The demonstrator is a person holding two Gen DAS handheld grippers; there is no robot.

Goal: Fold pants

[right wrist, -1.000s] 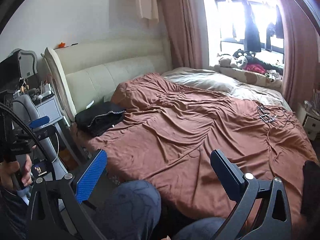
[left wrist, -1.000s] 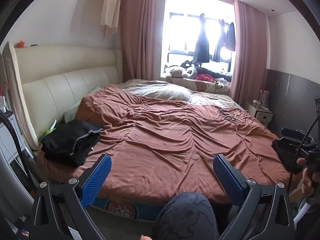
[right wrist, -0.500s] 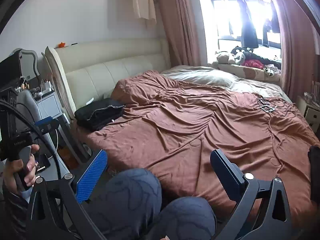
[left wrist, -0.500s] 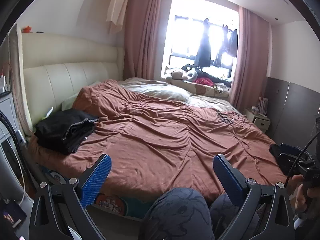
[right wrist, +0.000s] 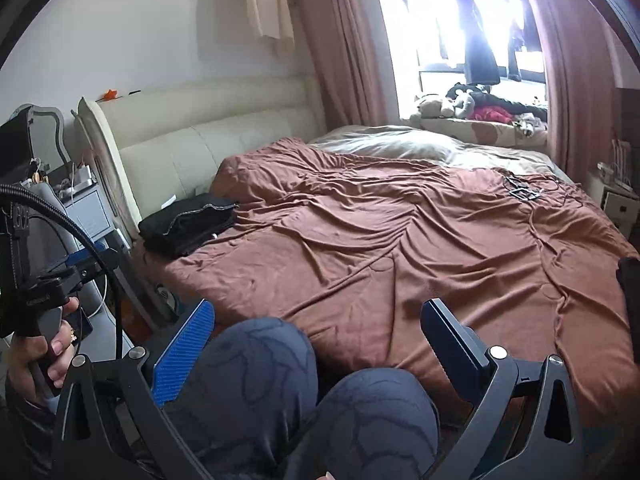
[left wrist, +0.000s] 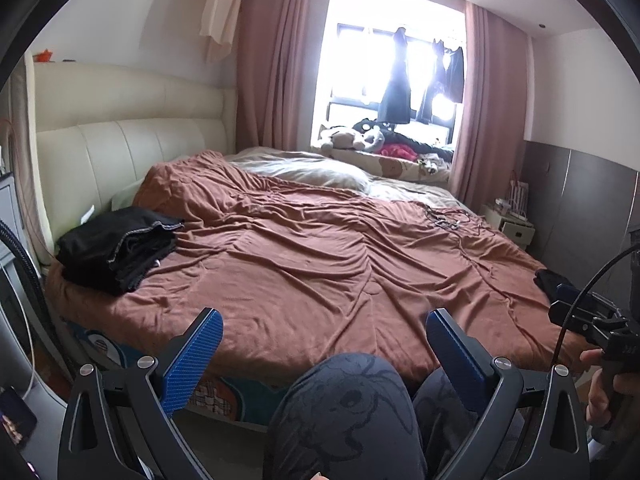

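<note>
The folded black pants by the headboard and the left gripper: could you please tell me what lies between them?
In the left wrist view, only rumpled brown bedspread lies between the folded black pants and the open left gripper.

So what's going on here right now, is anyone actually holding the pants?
No. Both grippers, left and right, are open and empty, held low over the person's knees at the foot of the bed. A folded black stack lies on the bed's corner near the headboard. Another dark garment sits at the opposite edge, by the right gripper. Neither is being touched.
</note>
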